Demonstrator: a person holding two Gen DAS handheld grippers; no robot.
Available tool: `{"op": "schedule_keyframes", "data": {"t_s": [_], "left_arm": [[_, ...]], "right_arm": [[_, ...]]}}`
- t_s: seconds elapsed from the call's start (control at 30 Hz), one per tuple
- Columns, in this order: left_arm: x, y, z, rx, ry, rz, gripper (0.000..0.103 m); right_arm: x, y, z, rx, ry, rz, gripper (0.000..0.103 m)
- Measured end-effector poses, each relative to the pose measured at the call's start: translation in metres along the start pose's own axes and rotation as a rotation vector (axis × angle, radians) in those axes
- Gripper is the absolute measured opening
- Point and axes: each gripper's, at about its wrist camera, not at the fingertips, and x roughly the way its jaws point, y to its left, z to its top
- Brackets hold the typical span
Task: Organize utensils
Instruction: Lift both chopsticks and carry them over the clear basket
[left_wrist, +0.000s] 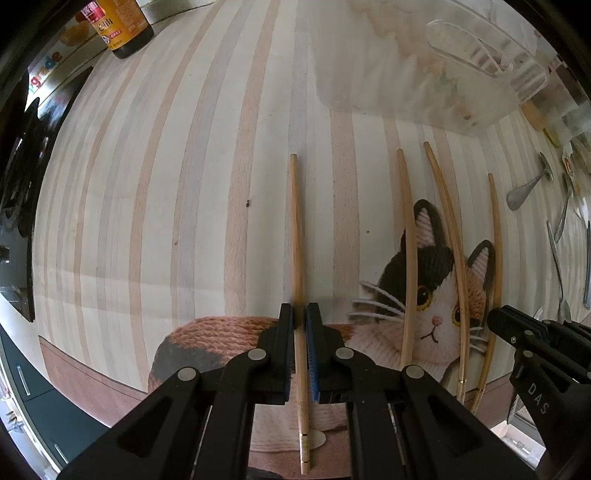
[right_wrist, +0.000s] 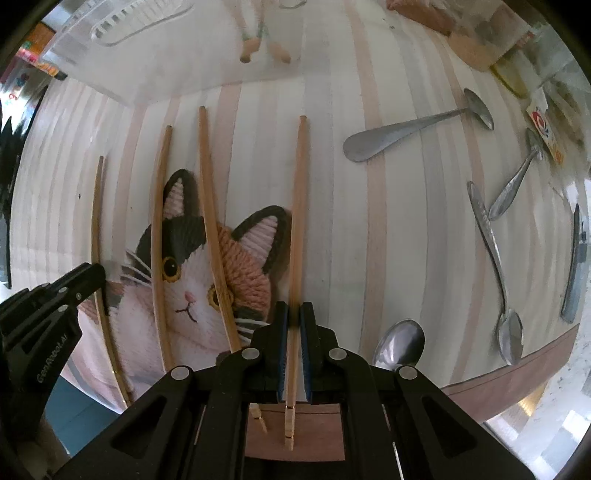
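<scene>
Four bamboo chopsticks lie on the striped cat-print mat (left_wrist: 184, 184), roughly parallel. My left gripper (left_wrist: 300, 314) points down at the surface w/ its jaws pressed together on the leftmost chopstick (left_wrist: 296, 236) — the stick runs straight through the gap between the blue pads, thick end toward me. In the right wrist view, my right gripper (right_wrist: 294, 314) is likewise pinching the rightmost chopstick (right_wrist: 297, 206), jaws closed tight on it, the stick's banded end sticking out below the pads.

Between those two, the other chopsticks lie free across the cat's face: the 2nd chopstick (left_wrist: 409, 251) over the cat's left ear as I see it, the 3rd chopstick (left_wrist: 448, 236) angled just beside it. Neither is touched by a gripper.

Clear plastic bin (left_wrist: 424, 74) sits at the far edge of the mat, beyond the chopstick tips; something pale inside, too blurry to name. From the right cam I can see what look like two wooden ends in it.

Metal spoons are scattered to the right, well apart from the chopsticks — one spoon (right_wrist: 413, 127) lying diagonally near the bin, another long spoon (right_wrist: 495, 266) further right, and a spoon bowl (right_wrist: 400, 343) just beside my right jaws. Dark sauce bottle (left_wrist: 123, 26) stands at the far left corner.
</scene>
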Motion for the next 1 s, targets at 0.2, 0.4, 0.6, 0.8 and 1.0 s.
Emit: {"op": "schedule_keyframes", "data": {"t_s": [0.2, 0.4, 0.6, 0.8, 1.0], "left_arm": [[-0.003, 0.002, -0.008, -0.017, -0.011, 0.015, 0.004], [-0.04, 0.004, -0.012, -0.005, -0.104, 0.029, 0.004], [-0.098, 0.013, 0.0, -0.025, -0.212, 0.012, 0.004], [-0.156, 0.021, 0.01, -0.033, -0.329, -0.026, 0.004], [-0.196, 0.013, 0.038, -0.032, -0.361, -0.138, 0.004]], "right_arm": [[-0.001, 0.009, -0.006, 0.005, -0.013, -0.005, 0.007], [-0.013, -0.008, -0.014, 0.06, -0.024, 0.057, 0.007], [-0.057, -0.012, -0.021, 0.06, -0.107, 0.106, 0.007], [-0.11, -0.021, -0.022, 0.059, -0.201, 0.152, 0.007], [-0.164, -0.034, 0.001, 0.063, -0.292, 0.211, 0.007]]}}
